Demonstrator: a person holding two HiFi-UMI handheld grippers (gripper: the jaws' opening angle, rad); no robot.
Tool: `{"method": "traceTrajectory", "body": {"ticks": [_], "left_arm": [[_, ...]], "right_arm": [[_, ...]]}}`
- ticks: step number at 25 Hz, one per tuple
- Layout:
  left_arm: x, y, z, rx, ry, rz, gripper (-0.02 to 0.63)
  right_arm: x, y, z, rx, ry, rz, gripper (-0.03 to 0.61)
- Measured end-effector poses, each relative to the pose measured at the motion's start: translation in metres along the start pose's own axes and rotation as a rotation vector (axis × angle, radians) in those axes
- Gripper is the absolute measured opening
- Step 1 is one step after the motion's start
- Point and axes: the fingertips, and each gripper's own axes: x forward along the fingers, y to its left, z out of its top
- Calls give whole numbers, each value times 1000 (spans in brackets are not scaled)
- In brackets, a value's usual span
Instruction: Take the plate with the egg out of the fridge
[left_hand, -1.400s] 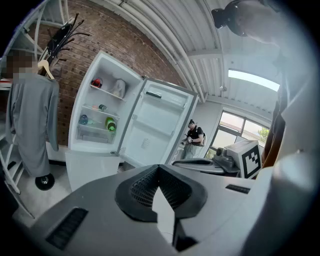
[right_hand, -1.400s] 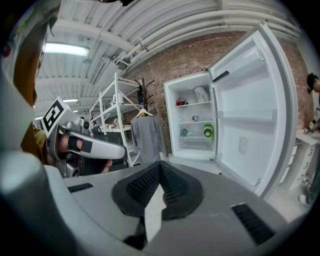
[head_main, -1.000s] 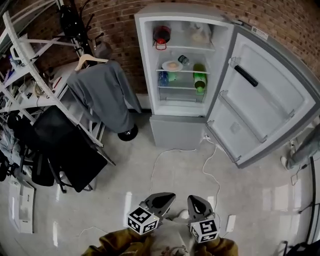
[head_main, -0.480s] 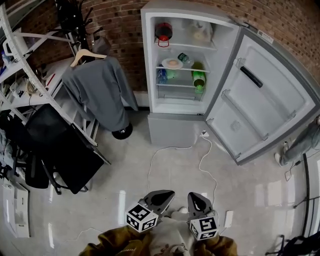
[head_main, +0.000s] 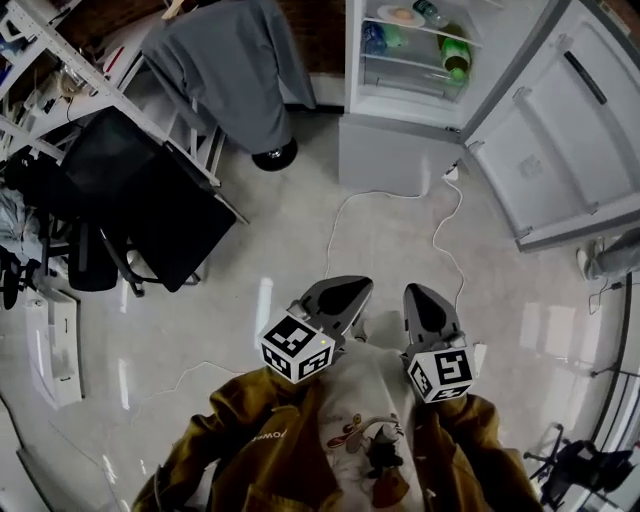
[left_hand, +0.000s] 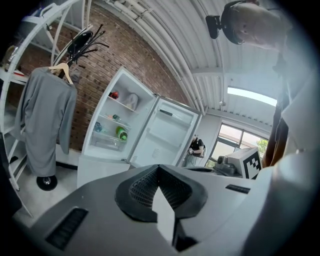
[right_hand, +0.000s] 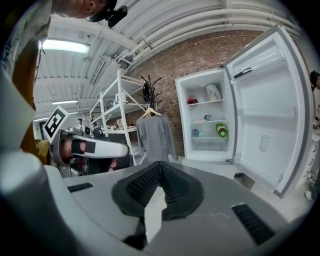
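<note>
The open fridge (head_main: 410, 80) stands at the top edge of the head view, well ahead of me across the floor. On its shelf a white plate with the egg (head_main: 400, 14) lies beside a lying bottle, above a green bottle (head_main: 455, 55). My left gripper (head_main: 348, 289) and right gripper (head_main: 419, 294) are held close to my chest, side by side, both shut and holding nothing. The left gripper view shows shut jaws (left_hand: 159, 168) with the fridge (left_hand: 112, 127) far off. In the right gripper view my shut gripper (right_hand: 160, 164) also points at the fridge (right_hand: 207, 122).
The fridge door (head_main: 565, 120) swings wide open to the right. A grey garment (head_main: 235, 60) hangs left of the fridge; a black chair (head_main: 150, 205) and white racks (head_main: 60, 80) fill the left. A white cable (head_main: 445, 235) trails over the floor. A person (left_hand: 196, 148) stands beyond the door.
The head view has tipped downward, so the fridge slid to the top edge and my jacket shows. Both grippers stay shut near my body, slightly higher in frame.
</note>
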Motion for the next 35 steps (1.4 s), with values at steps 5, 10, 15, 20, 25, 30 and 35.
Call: {"method": "traceTrajectory", "body": {"ticks": [5,10,15,20,25,30,35], "left_arm": [[-16,15,3,-31,-25,31,8],[-4,27,1,-50,-10,23,8],[26,47,9,-38,17,35,8],[69,82,34,-52,25,69,8],[140,103,68,-27,52,38,8],[204,119,104,15,61,16,8],[258,138,133,48,35,23,8]], "right_arm": [[10,20,0,-21,18,33,6],[23,12,-6,-14,40,33,6],[52,-26,-4,45,49,11,6],[96,-66,22,60,21,38,6],[137,-119,52,84,-4,37,6],[166,-177,84,99,-38,23,6],[200,-225,101,111,-45,43,6]]}}
